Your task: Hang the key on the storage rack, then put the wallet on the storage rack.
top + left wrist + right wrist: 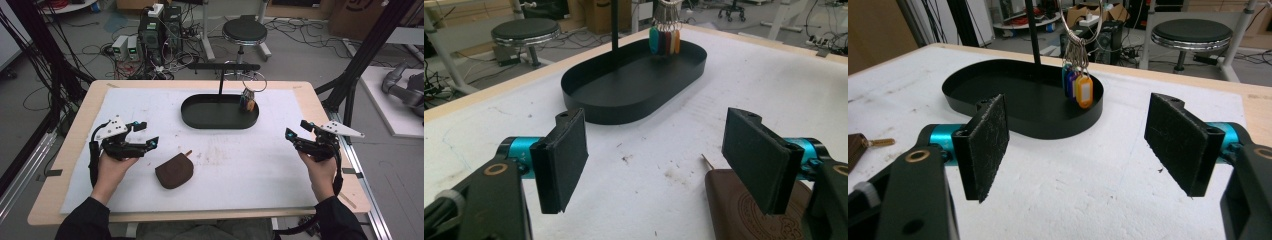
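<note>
A black oval tray sits at the far middle of the white mat, and a T-shaped stand rises from it. A key ring with coloured tags hangs from the stand's right end, down into the tray. A brown leather pouch lies on the mat near the front. My left gripper hovers just left of the pouch, open and holding nothing; in the left gripper view the pouch lies under its right jaw. My right gripper is open at the mat's right side and faces the tags.
The mat covers a wooden table. Behind it stand a round stool, computer boxes and tangled cables on the floor. A black frame post rises at the right.
</note>
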Tool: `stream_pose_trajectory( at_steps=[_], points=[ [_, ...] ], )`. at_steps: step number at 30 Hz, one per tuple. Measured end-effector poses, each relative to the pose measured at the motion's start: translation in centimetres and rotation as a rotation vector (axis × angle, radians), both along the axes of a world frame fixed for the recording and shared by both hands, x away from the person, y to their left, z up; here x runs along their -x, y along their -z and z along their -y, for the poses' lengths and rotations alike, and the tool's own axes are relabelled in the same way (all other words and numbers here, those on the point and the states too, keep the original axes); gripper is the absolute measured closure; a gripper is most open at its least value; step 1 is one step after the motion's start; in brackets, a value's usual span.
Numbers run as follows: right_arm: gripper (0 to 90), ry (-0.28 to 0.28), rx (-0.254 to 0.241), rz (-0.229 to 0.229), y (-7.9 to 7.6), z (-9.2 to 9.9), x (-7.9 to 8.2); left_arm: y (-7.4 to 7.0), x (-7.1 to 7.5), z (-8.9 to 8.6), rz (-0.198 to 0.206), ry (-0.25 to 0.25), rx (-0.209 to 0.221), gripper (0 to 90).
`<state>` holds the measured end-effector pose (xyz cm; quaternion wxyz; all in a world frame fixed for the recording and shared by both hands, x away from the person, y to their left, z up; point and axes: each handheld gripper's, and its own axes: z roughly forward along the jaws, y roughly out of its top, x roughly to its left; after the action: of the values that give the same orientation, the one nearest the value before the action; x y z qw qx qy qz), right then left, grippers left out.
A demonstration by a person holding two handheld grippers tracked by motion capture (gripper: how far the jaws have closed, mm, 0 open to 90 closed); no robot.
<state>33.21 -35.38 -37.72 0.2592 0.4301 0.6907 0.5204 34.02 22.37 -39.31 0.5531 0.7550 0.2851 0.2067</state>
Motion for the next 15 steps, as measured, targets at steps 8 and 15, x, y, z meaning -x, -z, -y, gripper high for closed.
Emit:
stream_pose_trajectory(
  at_steps=[8,15],
  points=[
    [26.7,0.010,0.021,0.023,-0.01,-0.38,0.48,-0.12,0.13,0.16,0.014,0.000,-0.009,26.2],
    [26.7,0.005,0.033,0.024,0.25,-0.74,0.45,0.03,0.08,-0.04,0.070,0.029,0.027,27.1]
  ],
)
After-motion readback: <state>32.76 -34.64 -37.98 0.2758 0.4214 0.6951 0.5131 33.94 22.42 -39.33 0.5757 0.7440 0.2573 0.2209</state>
